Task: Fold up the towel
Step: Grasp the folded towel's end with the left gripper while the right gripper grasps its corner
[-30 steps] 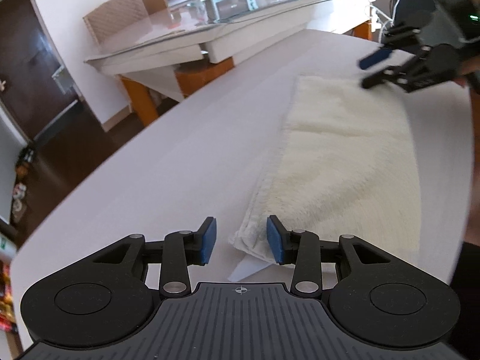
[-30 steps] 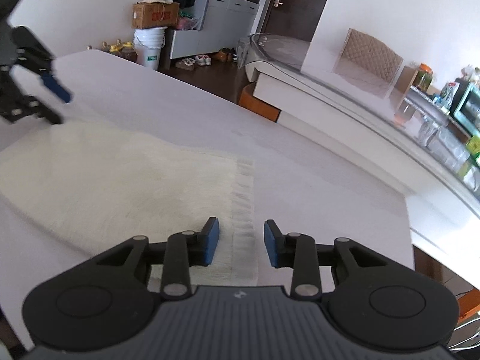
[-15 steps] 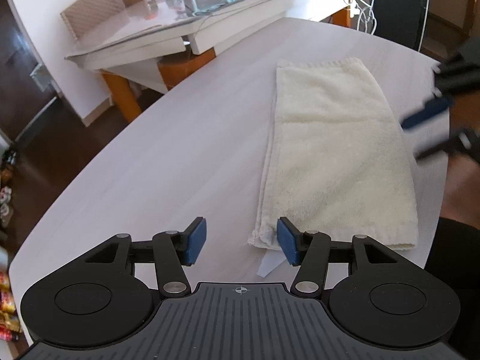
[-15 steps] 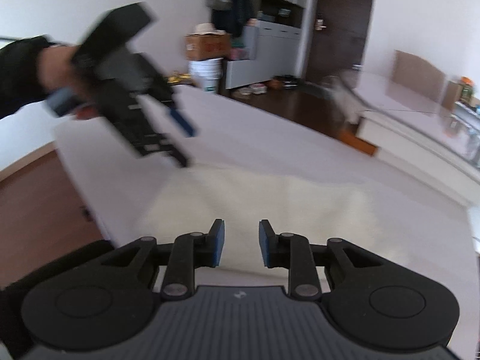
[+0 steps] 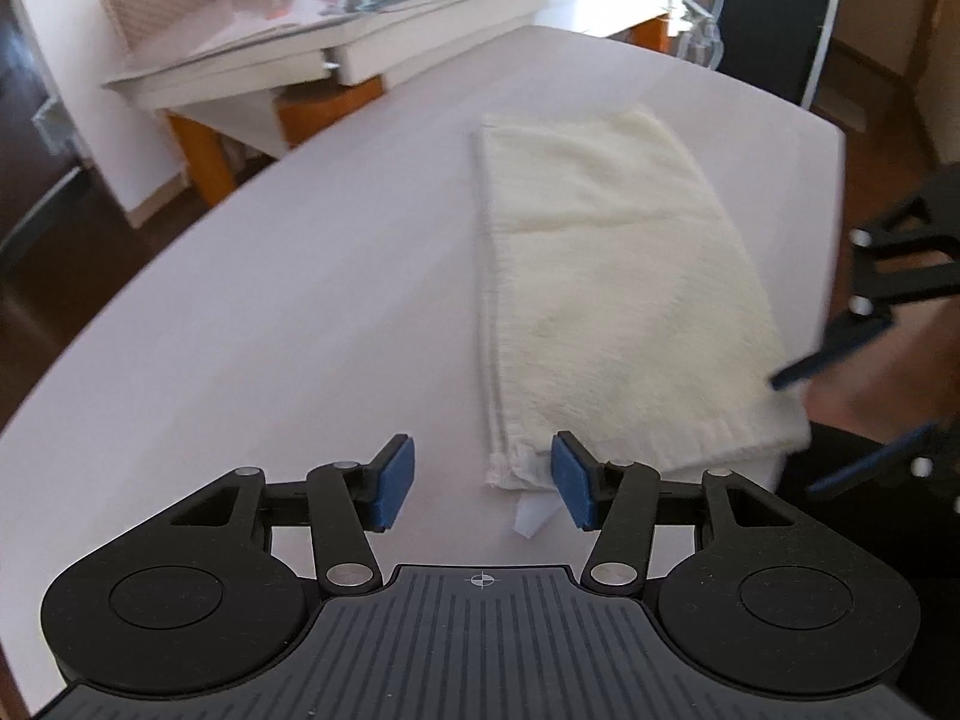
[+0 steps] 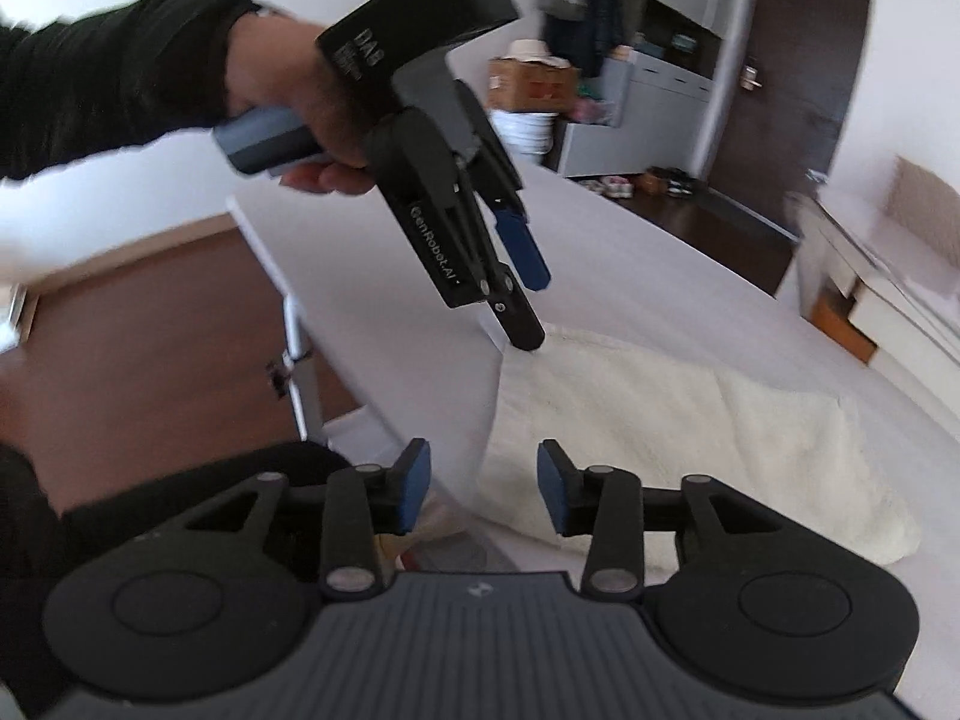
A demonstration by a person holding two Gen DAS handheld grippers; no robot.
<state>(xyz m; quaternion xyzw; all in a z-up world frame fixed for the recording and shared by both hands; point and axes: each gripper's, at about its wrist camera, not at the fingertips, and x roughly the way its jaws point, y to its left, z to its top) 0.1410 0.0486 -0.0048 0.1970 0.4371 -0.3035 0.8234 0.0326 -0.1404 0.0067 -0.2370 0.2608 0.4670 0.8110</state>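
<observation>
A cream towel (image 5: 606,294) lies folded into a long strip on the white table (image 5: 300,312); it also shows in the right wrist view (image 6: 660,420). My left gripper (image 5: 483,483) is open and empty, just above the towel's near left corner, where a white tag (image 5: 531,516) sticks out. It also shows in the right wrist view (image 6: 528,309), its lower finger touching that corner. My right gripper (image 6: 483,495) is open and empty over the towel's near right corner at the table edge; it also shows blurred in the left wrist view (image 5: 852,426).
A second white table (image 5: 372,42) with orange legs and a glass top stands beyond. A woven chair back (image 5: 156,12) is behind it. In the right wrist view there are a brown floor (image 6: 150,330), a dark door (image 6: 798,78), a box and a bucket (image 6: 525,120).
My right gripper swung from the towel's far end to its near right corner. My left gripper opened wider and tilted to look down the towel's length.
</observation>
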